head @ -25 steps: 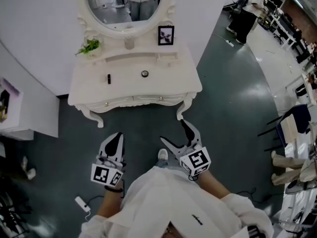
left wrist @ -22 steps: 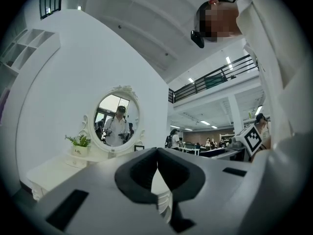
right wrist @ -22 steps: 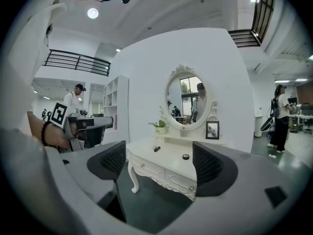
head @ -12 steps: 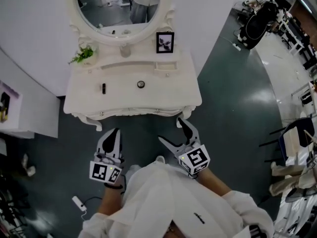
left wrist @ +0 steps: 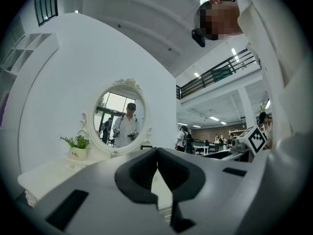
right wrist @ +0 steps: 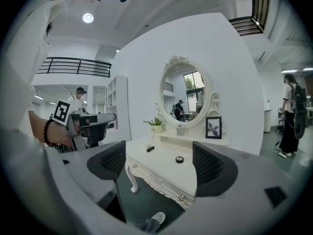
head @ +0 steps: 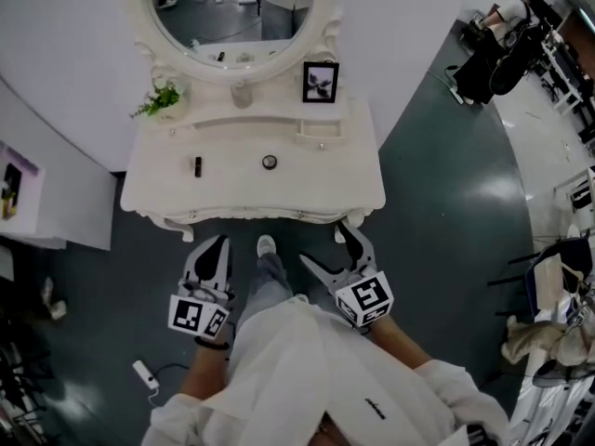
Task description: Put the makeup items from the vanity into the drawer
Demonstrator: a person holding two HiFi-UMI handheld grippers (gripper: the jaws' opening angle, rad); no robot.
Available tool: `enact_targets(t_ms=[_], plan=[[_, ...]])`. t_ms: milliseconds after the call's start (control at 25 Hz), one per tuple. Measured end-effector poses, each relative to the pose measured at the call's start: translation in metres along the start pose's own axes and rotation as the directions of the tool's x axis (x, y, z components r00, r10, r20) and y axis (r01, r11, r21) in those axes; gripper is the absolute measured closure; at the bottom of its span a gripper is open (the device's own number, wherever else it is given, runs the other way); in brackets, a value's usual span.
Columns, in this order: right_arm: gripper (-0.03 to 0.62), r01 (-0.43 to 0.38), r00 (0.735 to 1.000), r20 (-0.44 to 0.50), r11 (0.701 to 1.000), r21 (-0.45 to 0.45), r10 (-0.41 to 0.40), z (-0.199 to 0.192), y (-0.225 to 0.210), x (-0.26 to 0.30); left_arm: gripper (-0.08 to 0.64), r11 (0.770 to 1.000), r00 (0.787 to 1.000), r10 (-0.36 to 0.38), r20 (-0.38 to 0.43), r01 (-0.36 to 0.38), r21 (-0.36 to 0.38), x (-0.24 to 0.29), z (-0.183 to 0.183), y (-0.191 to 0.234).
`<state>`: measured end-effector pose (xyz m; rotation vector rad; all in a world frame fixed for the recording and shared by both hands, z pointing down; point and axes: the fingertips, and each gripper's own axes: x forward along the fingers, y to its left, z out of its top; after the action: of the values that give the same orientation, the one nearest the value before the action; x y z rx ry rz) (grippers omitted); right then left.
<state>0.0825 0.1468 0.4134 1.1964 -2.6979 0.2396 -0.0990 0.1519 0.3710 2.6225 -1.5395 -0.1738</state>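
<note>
A white vanity [head: 232,189] stands in front of me, its drawer front [head: 246,214] closed. On its top lie a small black tube [head: 197,165] and a round black compact [head: 270,162]. The right gripper view shows the same tube [right wrist: 150,149] and compact [right wrist: 179,159] on the vanity [right wrist: 156,173]. My left gripper [head: 218,243] is shut and empty, just short of the vanity's front edge. My right gripper [head: 323,246] is open and empty, below the vanity's front right corner. In the left gripper view the gripper [left wrist: 157,153] has its jaws closed together.
At the back of the vanity are an oval mirror [head: 232,12], a potted plant [head: 164,98] and a framed picture [head: 320,81]. A white cabinet [head: 42,207] stands left. A power strip [head: 144,374] lies on the floor. My shoe [head: 266,245] is by the vanity. People and chairs [head: 548,277] are right.
I have walked closer to the vanity, so it sits lower and larger in the head view. One foot has stepped forward between the grippers. Both grippers keep their states.
</note>
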Motion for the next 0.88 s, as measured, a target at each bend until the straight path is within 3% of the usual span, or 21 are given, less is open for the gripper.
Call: enact_targets(t_ms=[520, 880], plan=[[0.169, 0.028, 0.998, -0.050, 1.000, -0.013, -0.028, 0.007, -0.063, 0.108, 0.534, 0.996, 0.996, -0.090, -0.024, 0.090, -0.019, 0.118, -0.013, 0.076], [0.169, -0.004, 0.986, -0.165, 0.999, -0.043, -0.003, -0.004, -0.083, 0.218, 0.534, 0.983, 0.981, -0.179, -0.079, 0.175, -0.063, 0.196, -0.034, 0.141]])
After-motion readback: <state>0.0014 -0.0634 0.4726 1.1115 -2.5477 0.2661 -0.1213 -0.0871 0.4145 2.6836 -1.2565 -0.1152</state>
